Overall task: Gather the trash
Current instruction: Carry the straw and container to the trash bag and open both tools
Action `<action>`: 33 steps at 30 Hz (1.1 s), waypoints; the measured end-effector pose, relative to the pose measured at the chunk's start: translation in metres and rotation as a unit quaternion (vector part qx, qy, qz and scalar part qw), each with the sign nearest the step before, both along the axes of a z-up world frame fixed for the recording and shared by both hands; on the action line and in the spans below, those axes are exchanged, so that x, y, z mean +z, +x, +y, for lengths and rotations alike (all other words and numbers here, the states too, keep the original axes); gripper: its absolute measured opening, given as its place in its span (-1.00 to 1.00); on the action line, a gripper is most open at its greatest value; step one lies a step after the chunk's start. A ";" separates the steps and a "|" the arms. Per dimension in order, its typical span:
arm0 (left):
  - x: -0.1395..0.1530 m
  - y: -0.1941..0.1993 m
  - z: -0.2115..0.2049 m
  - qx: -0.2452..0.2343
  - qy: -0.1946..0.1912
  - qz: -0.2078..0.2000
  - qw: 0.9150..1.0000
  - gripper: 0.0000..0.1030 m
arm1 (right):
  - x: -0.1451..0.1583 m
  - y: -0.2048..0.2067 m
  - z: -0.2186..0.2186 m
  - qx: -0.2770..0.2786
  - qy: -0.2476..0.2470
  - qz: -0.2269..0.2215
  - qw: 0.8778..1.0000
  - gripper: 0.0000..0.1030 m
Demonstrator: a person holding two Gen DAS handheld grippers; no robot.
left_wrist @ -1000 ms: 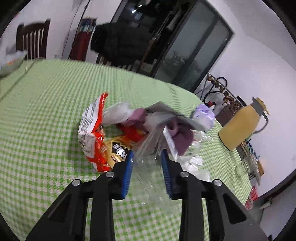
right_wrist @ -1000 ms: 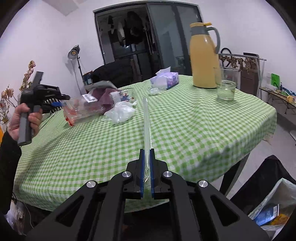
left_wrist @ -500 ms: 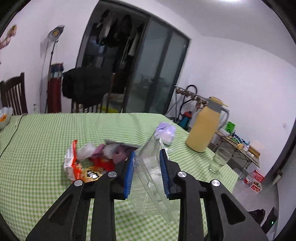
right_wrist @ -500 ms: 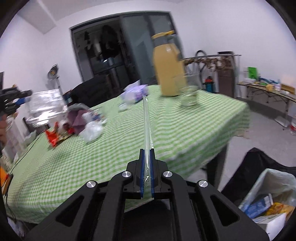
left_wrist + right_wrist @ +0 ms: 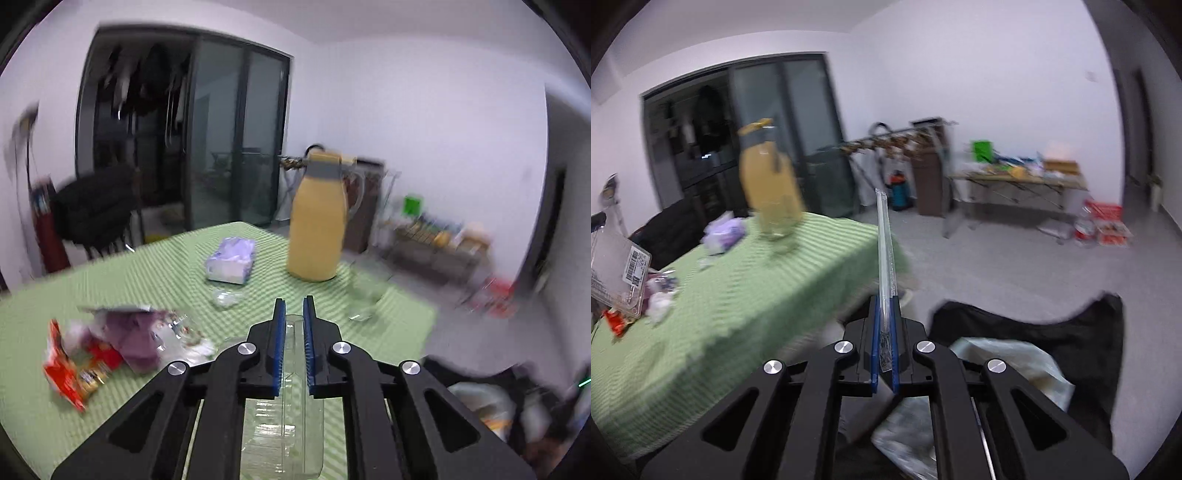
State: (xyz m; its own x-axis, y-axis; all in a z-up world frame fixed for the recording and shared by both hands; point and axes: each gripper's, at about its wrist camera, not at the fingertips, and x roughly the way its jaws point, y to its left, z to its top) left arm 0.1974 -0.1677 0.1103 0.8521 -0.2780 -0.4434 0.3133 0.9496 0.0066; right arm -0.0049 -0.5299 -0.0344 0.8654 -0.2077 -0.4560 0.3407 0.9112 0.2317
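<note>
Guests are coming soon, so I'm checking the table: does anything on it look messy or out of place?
Yes. A heap of wrappers lies crumpled on the green checked tablecloth, with a scrap of clear plastic loose near the tissue pack.

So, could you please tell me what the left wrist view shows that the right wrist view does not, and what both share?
Only the left wrist view shows the left gripper, its jaws closing on a clear plastic container, and a drinking glass beside the jug. Only the right wrist view shows the right gripper shut on a long clear wrapper, the container's barcode label, and the bin bag's open mouth. Both show the green checked table, the yellow jug, the tissue pack and the wrapper pile.
</note>
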 end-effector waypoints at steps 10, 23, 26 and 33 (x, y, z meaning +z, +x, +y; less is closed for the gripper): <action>-0.039 -0.001 -0.121 -0.120 -0.003 0.067 0.991 -0.87 | -0.049 -0.021 -0.049 -0.073 0.043 0.068 0.994 -0.90; -0.116 -0.047 -0.300 -0.303 0.015 0.145 0.942 -0.87 | -0.130 -0.042 -0.093 -0.128 0.169 0.141 0.967 -0.90; -0.152 -0.048 -0.332 -0.314 0.038 0.172 0.933 -0.87 | -0.140 -0.043 -0.094 -0.130 0.181 0.150 0.963 -0.90; -0.228 -0.060 -0.384 -0.340 0.090 0.229 0.908 -0.86 | -0.129 -0.058 -0.077 -0.116 0.175 0.182 0.961 -0.90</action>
State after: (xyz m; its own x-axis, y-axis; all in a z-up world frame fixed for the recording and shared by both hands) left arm 0.1369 -0.5515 -0.1174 0.2265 -0.5577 -0.7986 0.8353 0.5329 -0.1353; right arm -0.0630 -0.6071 -0.1633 0.5840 -0.1547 -0.7969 0.6423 0.6883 0.3371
